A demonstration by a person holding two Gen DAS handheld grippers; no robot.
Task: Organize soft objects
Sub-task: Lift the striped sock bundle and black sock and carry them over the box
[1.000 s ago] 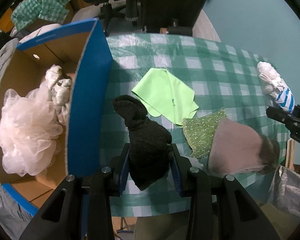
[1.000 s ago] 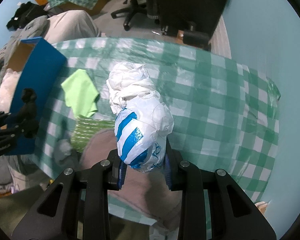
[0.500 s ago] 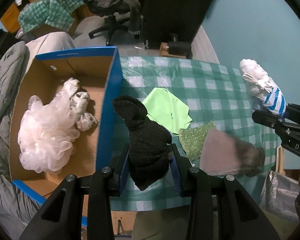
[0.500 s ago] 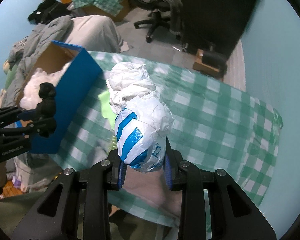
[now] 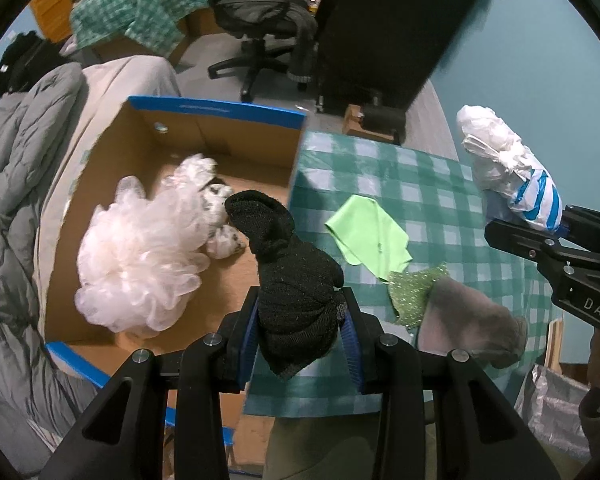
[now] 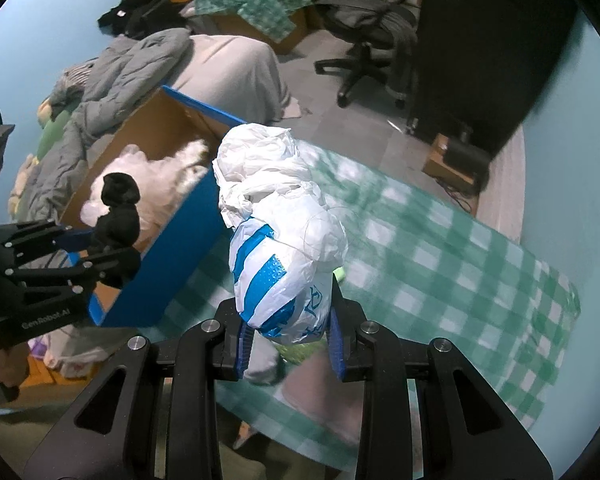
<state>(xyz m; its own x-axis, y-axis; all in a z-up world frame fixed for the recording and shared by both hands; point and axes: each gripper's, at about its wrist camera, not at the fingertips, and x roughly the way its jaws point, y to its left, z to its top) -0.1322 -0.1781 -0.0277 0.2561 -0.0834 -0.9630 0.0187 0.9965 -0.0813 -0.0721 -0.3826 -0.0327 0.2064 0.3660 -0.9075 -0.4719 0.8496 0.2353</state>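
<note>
The desk (image 5: 440,184), covered with a green checked cloth, now takes less of both views than a second ago, and the cardboard box (image 5: 220,110) with blue edges shows nearly its whole inside in the left wrist view. Both hands have come up and across toward the box, so I judge the carrying step is almost finished and the release into the box is next.

Inside the box lie a pale bath pouf (image 5: 136,256) and a small white plush thing (image 5: 204,184) touching it.

On the desk three soft things are left: a grey-pink fuzzy item (image 5: 472,320) at the near edge, a glittery green cloth (image 5: 414,296) partly under it, and a lime green cloth (image 5: 366,236) just beside that one.

The right hand-held gripper (image 6: 288,344) is closed on the knotted white plastic bag with blue stripes (image 6: 284,248); it hangs over the desk near the blue box wall, closer to the wall than before.

The left hand-held gripper (image 5: 300,340) clamps the black sock (image 5: 292,284), whose tip now stands over the box floor and not over the desk as earlier. Neither grip has changed.
</note>
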